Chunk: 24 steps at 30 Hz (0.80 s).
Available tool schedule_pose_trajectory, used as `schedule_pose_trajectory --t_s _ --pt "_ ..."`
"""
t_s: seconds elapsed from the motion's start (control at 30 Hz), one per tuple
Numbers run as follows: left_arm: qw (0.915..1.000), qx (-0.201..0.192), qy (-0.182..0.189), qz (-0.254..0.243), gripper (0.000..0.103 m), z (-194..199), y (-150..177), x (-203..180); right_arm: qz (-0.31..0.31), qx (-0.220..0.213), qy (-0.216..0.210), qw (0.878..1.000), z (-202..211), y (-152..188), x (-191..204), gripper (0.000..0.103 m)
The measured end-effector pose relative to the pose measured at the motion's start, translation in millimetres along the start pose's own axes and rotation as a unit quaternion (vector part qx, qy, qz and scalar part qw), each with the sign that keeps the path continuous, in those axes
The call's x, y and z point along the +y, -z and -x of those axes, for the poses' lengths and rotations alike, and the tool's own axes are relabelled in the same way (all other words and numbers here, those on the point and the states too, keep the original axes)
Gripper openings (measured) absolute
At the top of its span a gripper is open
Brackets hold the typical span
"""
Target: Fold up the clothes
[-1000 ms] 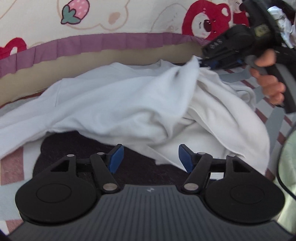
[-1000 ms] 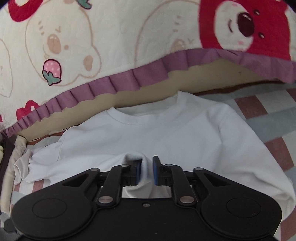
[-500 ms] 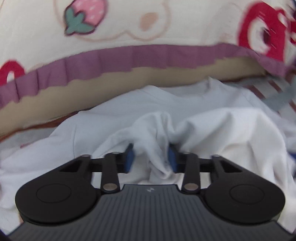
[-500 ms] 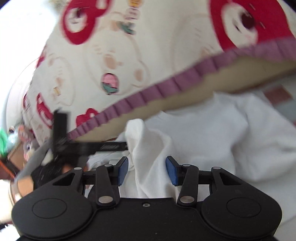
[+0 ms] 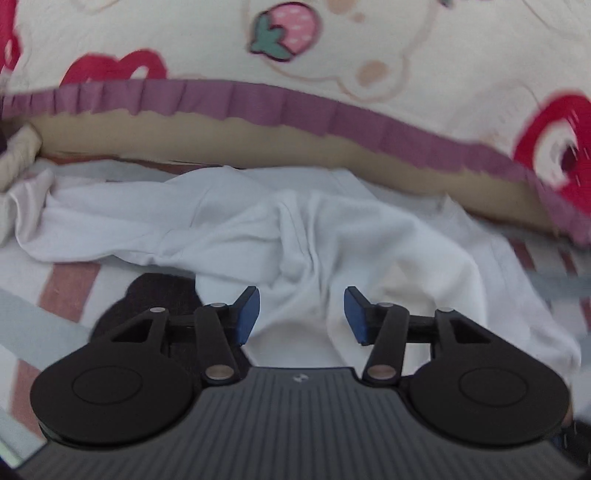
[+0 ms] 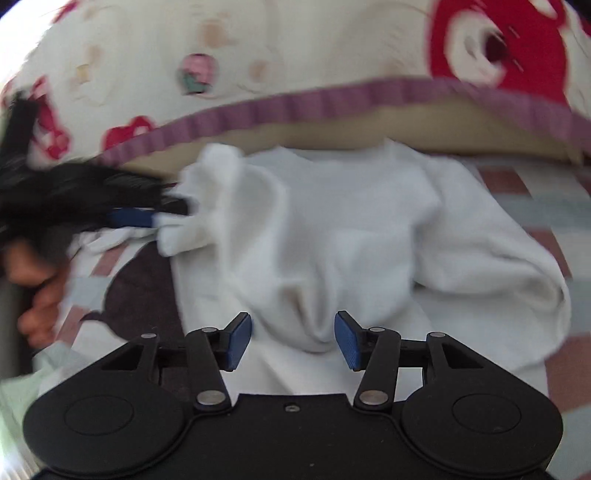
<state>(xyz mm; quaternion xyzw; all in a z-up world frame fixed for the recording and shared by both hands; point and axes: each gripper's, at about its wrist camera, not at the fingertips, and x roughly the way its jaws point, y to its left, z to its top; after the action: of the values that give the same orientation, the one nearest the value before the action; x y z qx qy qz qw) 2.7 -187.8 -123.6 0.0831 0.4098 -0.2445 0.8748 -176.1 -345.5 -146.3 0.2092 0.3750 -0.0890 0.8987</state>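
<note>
- A white sweatshirt [image 5: 332, 236] is shown lying rumpled on a bed whose sheet [image 5: 70, 288] is striped in pink, grey and white; its neckline [image 6: 343, 155] is turned toward the far edge of the bed, just below the quilt.
- In the right wrist view, one sleeve [image 6: 491, 258] is seen folded across the body of the garment on the right, while a bunched fold [image 6: 221, 199] is raised at the left.
- In the left wrist view, the other sleeve [image 5: 110, 225] is seen trailing toward the left edge of the bed.
- The left gripper [image 5: 301, 314] is shown with its blue pads [image 5: 248, 314] well apart; white cloth lies between them but is not pinched.
- In the right wrist view, the same gripper appears blurred at the left, its blue tip [image 6: 133, 218] touching the raised fold; whether cloth is held there cannot be told.
- The left hand [image 6: 37, 299] is seen blurred at the left border of that view.
- The right gripper [image 6: 293, 339] is shown spread wide, a rounded fold of cloth resting between its fingers without being clamped.
- A dark patch [image 5: 159, 291] is seen on the sheet beside the near hem.
- A cream quilt [image 5: 406, 48], printed with a strawberry [image 5: 284, 33] and red bears and edged with a purple frill [image 5: 258, 103], is seen along the far edge of the bed.
</note>
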Motion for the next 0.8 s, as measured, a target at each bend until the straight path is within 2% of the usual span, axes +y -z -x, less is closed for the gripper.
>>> schedule_pose_trajectory --t_s 0.07,0.1,0.17,0.27,0.37,0.47,0.53,0.63,0.67,0.7,0.73,0.77,0.8 --pt "0.9976 -0.006 -0.005 -0.069 0.053 19.2 1.3 -9.4 -0.030 0.007 -0.006 1.000 8.7 -13.6 -18.1 0.055" --pt "0.9962 -0.011 -0.006 -0.087 0.061 27.0 1.9 -11.0 -0.044 0.011 -0.009 0.999 13.2 -20.4 -27.0 0.055" --pt "0.9971 -0.006 -0.001 -0.076 0.067 29.9 4.3 -6.9 -0.066 -0.002 -0.025 0.997 35.4 -20.6 -42.6 0.056" --pt "0.9984 0.012 0.002 -0.055 0.067 22.3 9.0 -2.2 -0.069 0.007 -0.065 0.995 56.0 -9.8 -53.4 0.056" --pt "0.9974 0.023 -0.026 -0.063 0.067 12.5 19.7 -6.2 -0.071 0.007 -0.089 0.993 64.8 8.7 -44.4 0.056" --pt "0.9953 0.039 -0.030 -0.083 0.067 13.9 25.5 -18.0 -0.058 0.038 -0.114 0.991 63.3 39.4 -23.3 0.056" --pt "0.9942 0.049 -0.027 -0.092 0.067 18.6 28.2 -27.4 -0.043 0.049 -0.095 0.993 54.5 53.3 -9.3 0.056" --pt "0.9919 0.063 -0.029 -0.107 0.067 35.2 31.9 -45.0 0.003 0.058 -0.055 0.997 36.0 55.3 4.0 0.053" --pt "0.9905 0.066 -0.037 -0.115 0.067 45.1 33.8 -52.4 0.017 0.056 -0.047 0.997 31.5 54.0 5.9 0.031" --pt "0.9873 0.084 -0.043 -0.128 0.064 54.4 35.5 -59.5 0.021 0.055 -0.051 0.997 29.7 53.1 6.1 0.004" --pt "0.9818 0.111 -0.044 -0.147 0.064 64.6 36.1 -67.3 0.024 0.054 -0.055 0.997 28.1 52.2 6.3 0.003" --pt "0.9793 0.121 -0.044 -0.156 0.063 79.5 34.6 -73.2 0.009 0.050 -0.069 0.996 28.0 51.4 3.5 0.003" --pt "0.9816 0.108 -0.037 -0.154 0.063 99.2 34.5 -76.1 0.000 0.049 -0.078 0.996 29.2 51.4 2.0 0.003"
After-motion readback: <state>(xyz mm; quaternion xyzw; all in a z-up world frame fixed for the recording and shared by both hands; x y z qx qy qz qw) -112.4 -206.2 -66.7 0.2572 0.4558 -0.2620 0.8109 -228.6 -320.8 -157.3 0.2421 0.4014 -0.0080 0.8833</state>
